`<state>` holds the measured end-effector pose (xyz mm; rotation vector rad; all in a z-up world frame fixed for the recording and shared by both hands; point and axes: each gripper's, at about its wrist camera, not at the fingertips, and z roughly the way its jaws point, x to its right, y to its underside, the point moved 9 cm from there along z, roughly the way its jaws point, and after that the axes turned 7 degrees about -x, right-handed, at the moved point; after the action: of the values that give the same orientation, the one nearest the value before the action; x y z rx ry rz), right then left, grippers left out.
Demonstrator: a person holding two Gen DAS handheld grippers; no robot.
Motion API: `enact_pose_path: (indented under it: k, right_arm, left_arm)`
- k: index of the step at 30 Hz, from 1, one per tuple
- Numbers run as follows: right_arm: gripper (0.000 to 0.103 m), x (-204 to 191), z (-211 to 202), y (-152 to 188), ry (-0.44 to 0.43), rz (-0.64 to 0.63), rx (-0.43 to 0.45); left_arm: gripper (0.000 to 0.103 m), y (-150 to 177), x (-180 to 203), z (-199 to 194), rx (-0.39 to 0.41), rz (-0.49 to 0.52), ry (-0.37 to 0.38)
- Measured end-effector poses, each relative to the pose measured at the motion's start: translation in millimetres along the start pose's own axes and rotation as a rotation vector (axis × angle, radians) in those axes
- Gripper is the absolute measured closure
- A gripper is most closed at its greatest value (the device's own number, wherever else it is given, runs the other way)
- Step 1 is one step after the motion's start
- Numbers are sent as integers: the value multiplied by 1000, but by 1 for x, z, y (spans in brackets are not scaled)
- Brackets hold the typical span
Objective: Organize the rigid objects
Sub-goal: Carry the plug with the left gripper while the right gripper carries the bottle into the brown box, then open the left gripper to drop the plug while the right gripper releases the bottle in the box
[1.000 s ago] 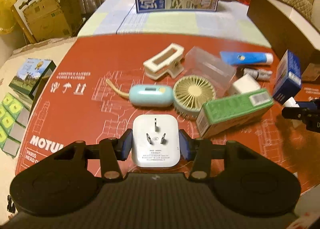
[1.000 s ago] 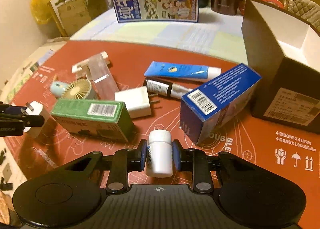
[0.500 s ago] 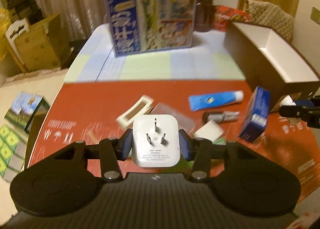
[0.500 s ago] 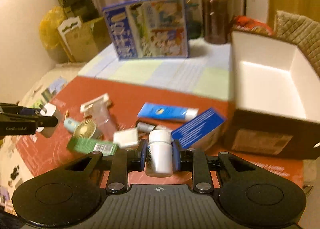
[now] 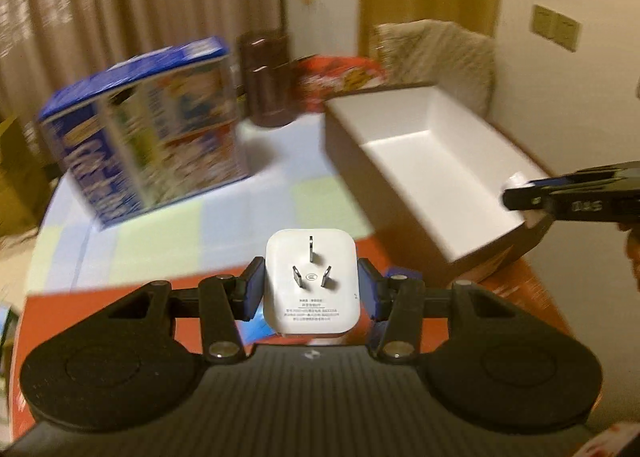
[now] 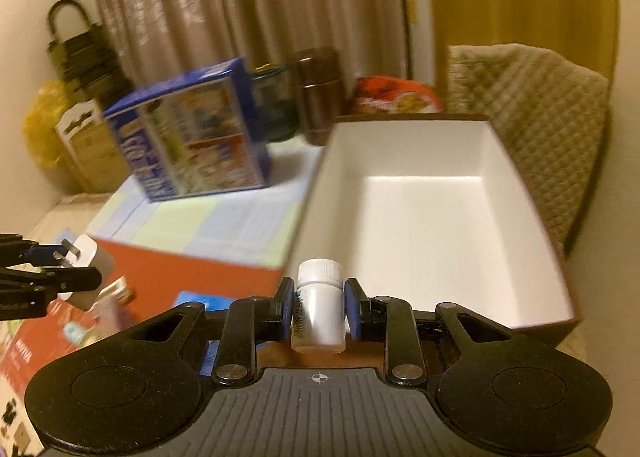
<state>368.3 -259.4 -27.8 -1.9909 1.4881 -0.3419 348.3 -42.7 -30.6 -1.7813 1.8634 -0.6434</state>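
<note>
Plug [image 5: 311, 280] first: your left tool [image 5: 311, 293] grips this white three-pin plug by its two sides, prongs facing the camera, and it hangs in the air above the red mat [image 5: 120, 297] on the tabletop [image 5: 168, 233]. From the right wrist view you can see the same plug [image 6: 86, 253] at the left edge, clamped in that tool [image 6: 60, 269] well above the mat [image 6: 180, 269].

Your right tool [image 6: 318, 307] is closed narrow on a small white bottle [image 6: 319, 307] with a ribbed cap, held upright between the blue pads [image 6: 286, 309]. It sits at the near edge of the open box [image 6: 424, 217], a brown carton with a white inside (nothing shows on its floor). In the left wrist view that tool [image 5: 524, 197] reaches in from the right, over the near right corner of the box [image 5: 436, 161].

Behind, on the pale checked cloth [image 6: 224, 221], a large blue printed carton [image 6: 188, 133] stands beside a dark brown canister [image 6: 320, 93]. A red packet [image 6: 396, 95] and a quilted cushion [image 6: 532, 105] lie past the box. Several small items on the mat at lower left are too blurred to name.
</note>
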Motion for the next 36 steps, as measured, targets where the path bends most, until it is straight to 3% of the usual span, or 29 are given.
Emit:
enact_pose_path:
  k: [8, 16, 26, 36]
  right_arm:
    - [79, 69, 11, -22, 39, 64, -37]
    - [79, 103, 47, -18, 54, 78, -147]
    - [79, 113, 76, 0, 74, -5, -267]
    - [79, 118, 85, -3, 55, -5, -277]
  left_arm:
    - [59, -56, 75, 45, -6, 70, 140]
    - [59, -68, 126, 112, -132, 82, 217]
    - [59, -52, 145, 165, -247, 90, 226]
    - [60, -59, 150, 172, -241, 124, 222]
